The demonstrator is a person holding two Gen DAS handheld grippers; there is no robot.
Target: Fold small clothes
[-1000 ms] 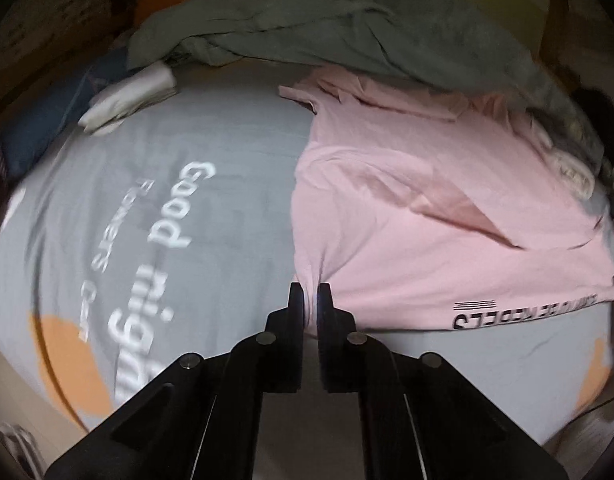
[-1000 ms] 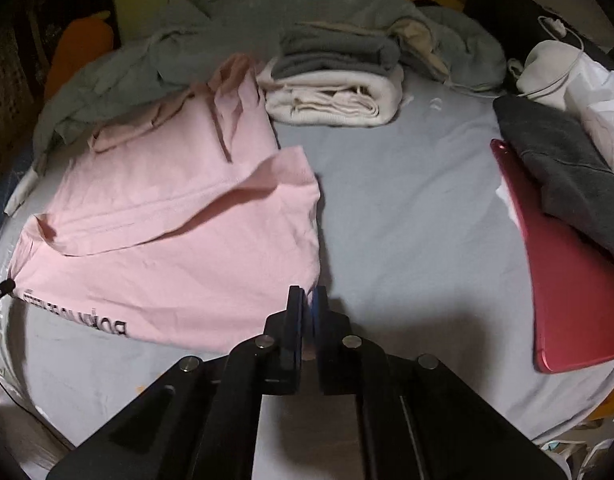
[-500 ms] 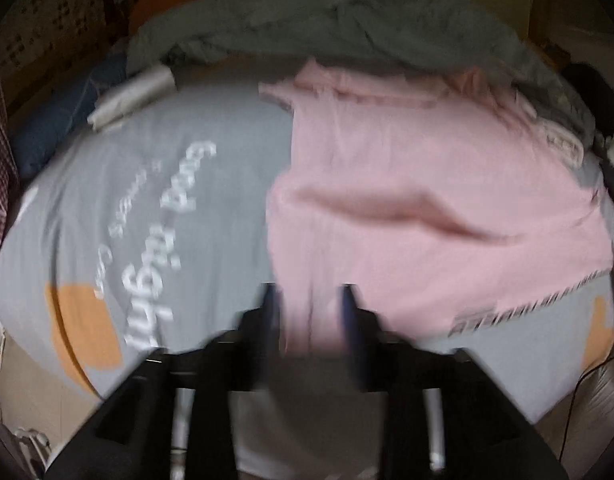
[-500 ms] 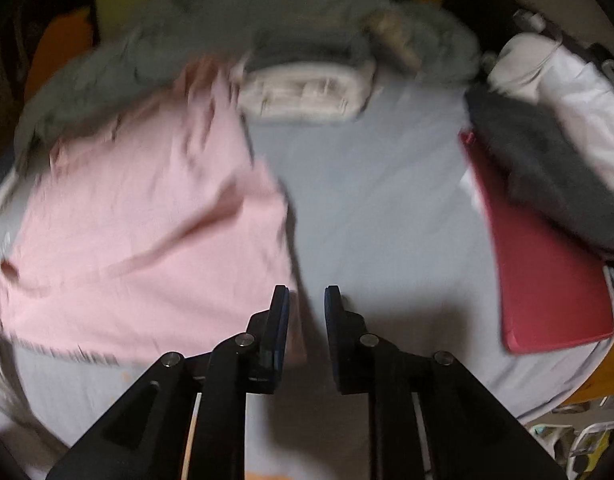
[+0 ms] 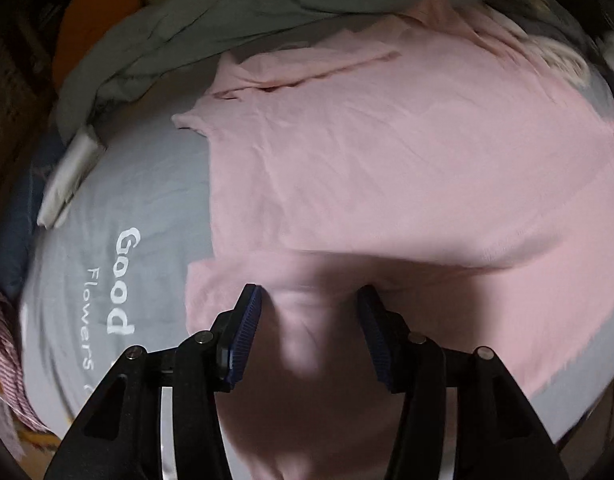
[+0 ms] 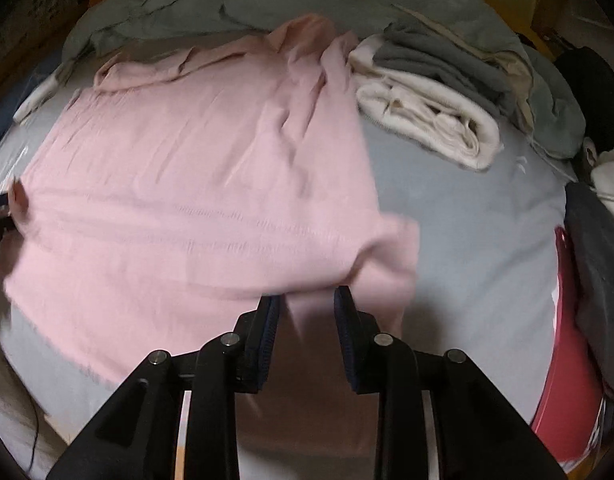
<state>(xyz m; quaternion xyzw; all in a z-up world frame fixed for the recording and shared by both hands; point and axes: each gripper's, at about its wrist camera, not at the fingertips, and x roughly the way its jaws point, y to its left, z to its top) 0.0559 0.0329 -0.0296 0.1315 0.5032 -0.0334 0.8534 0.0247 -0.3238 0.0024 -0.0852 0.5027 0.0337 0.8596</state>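
Pink wrinkled cotton shirt (image 5: 387,168) on grey bedsheet (image 5: 139,184), left hand-held gripper (image 5: 309,300) and right hand-held gripper (image 6: 305,300) just parting, unclamped.

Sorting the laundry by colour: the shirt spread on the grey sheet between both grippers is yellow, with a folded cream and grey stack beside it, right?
Not quite. The shirt is pink, not yellow, as the right wrist view shows. The rest holds: it lies spread on the grey sheet, and the folded cream and grey stack sits beside it.
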